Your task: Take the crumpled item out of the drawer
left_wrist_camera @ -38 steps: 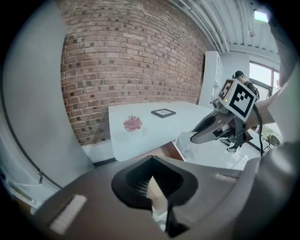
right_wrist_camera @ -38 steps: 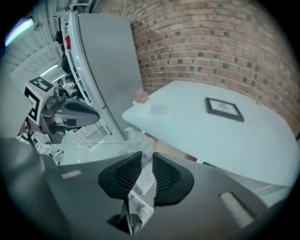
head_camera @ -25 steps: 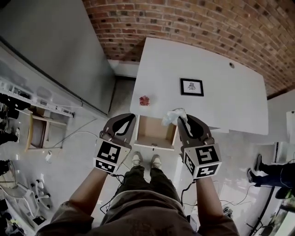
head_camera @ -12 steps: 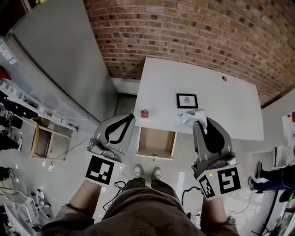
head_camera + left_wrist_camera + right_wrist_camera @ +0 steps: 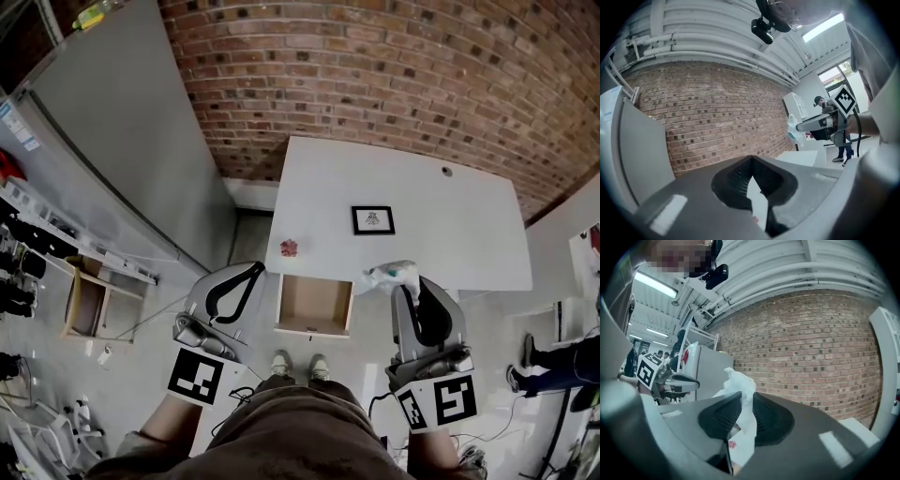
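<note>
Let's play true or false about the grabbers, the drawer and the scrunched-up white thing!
1. The right gripper is clamped on the crumpled white item. True.
2. The crumpled white item lies in the drawer. False: it is between the right gripper's jaws, outside the drawer.
3. The drawer is open. True.
4. The left gripper holds the small red thing. False: its jaws are together on nothing, and the small red thing sits on the white table.

Workshop-lab: red brick wall (image 5: 375, 75) at 12 o'clock; white rectangular table (image 5: 450, 216) centre; cluttered equipment shelving (image 5: 28, 248) at 9 o'clock.
</note>
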`<state>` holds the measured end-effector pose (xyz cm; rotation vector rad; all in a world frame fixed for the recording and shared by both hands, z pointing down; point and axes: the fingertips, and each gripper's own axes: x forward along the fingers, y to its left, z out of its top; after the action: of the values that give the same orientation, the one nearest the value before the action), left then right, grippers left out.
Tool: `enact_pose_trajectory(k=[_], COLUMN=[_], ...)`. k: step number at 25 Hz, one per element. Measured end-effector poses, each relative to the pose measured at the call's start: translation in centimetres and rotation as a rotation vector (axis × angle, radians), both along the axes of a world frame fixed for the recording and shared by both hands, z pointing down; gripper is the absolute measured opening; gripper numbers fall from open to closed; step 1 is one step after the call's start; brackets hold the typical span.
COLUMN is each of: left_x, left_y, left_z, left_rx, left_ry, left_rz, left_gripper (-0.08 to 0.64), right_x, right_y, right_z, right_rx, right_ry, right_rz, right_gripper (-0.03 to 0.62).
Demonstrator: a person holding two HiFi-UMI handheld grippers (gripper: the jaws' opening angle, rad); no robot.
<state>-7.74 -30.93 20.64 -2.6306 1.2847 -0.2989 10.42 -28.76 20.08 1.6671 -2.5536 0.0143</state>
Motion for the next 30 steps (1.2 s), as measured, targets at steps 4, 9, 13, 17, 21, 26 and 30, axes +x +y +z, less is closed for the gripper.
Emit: enact_pose_trajectory(k=[4,9,13,17,21,26,30], left_x=[0.4,0.8,1.3,1.2,0.6,0.7,1.1], left_y=[-0.1,-0.1,0.0,-0.2,-0.4,-0.5,-0.7], left_z=[1.0,3.8,4.8,4.6,4.3,4.1,4.1], left_rx=[-0.003,-0.052,-0.073,-0.068,-0.072,-0.062,-0.074], left_ry=[-0.016,-0.046,-0.049,-0.042,-0.030,-0.036,-0.026], left_rz=[0.010,0.004,0.004,-0.005,-0.025,-0.015,-0.015], left_gripper=[0.000,0.000,0.000,0.000,0.000,0.000,0.000], right_x=[0.4,0.3,0.1,0.0,0.0,-0.1,-0.1], right_y=[0.4,0.4,0.0,-0.3,-0.5,-0.6,-0.7], right_z=[2.0,3.9,4.1,4.2,4.1,4.2,4.1], right_rx=[-0.045,-0.083,-0.088,-0.090,-0.090,-0.091,-0.088], right_ry=[0.008,0.037,0.040,0.043,0.047,0.049,0.051], right_rz=[0.005,-0.019,-0.033,-0.039,-0.041,-0.039,-0.044], right_gripper=[0.101,0.100,0.100,0.100,0.100,0.100,0.100])
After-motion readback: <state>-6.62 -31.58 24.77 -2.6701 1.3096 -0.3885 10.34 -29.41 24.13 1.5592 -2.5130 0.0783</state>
